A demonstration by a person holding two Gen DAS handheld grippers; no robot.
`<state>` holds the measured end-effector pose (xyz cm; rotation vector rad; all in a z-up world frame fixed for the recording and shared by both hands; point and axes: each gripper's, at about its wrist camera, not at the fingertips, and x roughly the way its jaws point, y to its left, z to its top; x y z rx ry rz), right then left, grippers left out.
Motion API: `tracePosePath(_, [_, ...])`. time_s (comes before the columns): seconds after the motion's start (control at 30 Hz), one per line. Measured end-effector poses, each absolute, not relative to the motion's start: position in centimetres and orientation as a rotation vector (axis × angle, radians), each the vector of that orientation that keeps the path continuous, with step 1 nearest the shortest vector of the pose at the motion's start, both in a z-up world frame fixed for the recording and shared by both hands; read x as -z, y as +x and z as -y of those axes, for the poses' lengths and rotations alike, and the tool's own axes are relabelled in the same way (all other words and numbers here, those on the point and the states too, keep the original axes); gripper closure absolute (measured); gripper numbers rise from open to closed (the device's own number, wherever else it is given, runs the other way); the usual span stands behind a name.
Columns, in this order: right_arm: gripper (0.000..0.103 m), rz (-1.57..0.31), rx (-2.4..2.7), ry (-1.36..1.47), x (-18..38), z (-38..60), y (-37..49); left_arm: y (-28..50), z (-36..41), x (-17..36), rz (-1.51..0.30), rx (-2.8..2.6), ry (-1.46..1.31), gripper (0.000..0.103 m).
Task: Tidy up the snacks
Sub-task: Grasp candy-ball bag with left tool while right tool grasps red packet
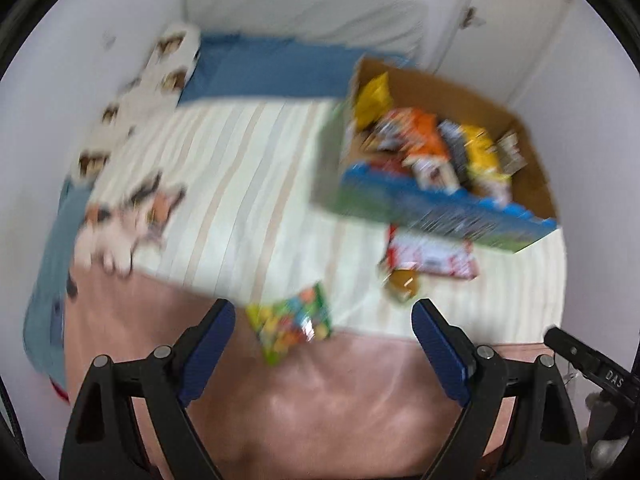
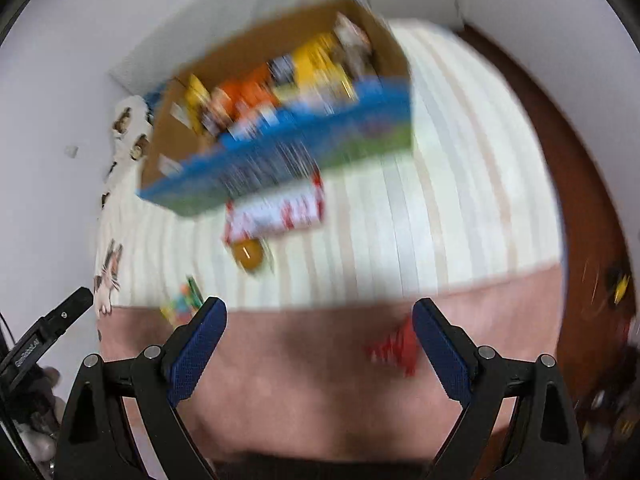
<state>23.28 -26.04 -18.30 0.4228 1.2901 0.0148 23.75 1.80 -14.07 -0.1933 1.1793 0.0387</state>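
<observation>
Snacks fill the cardboard box (image 1: 520, 148) near the bed's (image 1: 240, 184) far edge. Left gripper (image 1: 324, 320) and right gripper (image 2: 320, 316) both hang spread, empty.

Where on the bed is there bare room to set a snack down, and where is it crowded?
Free: the striped sheet between the cat-print pillows and the cardboard snack box, and the pink blanket near both open grippers. Crowded: just in front of the box, where the red-and-white packet, round brown snack and multicoloured candy bag lie.
</observation>
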Motion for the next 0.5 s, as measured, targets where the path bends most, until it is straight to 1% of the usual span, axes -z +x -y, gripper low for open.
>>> tracePosePath(0.1, [0.007, -1.377, 0.003, 0.480, 21.8, 27.1, 22.1, 23.5, -2.2, 17.3, -1.251, -0.033, -0.137, 0.013])
tracePosePath(0.33, [0.007, -1.475, 0.075, 0.551, 27.1, 29.3, 20.6, 25.4, 1.1, 26.0, -1.425, 0.097, 0.293, 0.012])
tracePosePath(0.37, [0.009, -1.473, 0.083, 0.559, 27.6, 29.5, 20.6, 25.6, 1.9, 27.2, -1.445, 0.116, 0.359, 0.012])
tracePosePath(0.4, [0.015, -1.470, 0.090, 0.568, 28.1, 29.7, 20.5, 25.7, 2.7, 28.4, -1.456, 0.136, 0.430, 0.012])
tracePosePath(0.43, [0.018, -1.471, 0.094, 0.572, 28.6, 29.7, 20.6, 25.8, 3.4, 29.4, -1.460, 0.152, 0.488, 0.012])
tracePosePath(0.5, [0.030, -1.479, 0.102, 0.580, 29.8, 29.7, 20.9, 26.1, 4.2, 30.7, -1.470, 0.168, 0.539, 0.012])
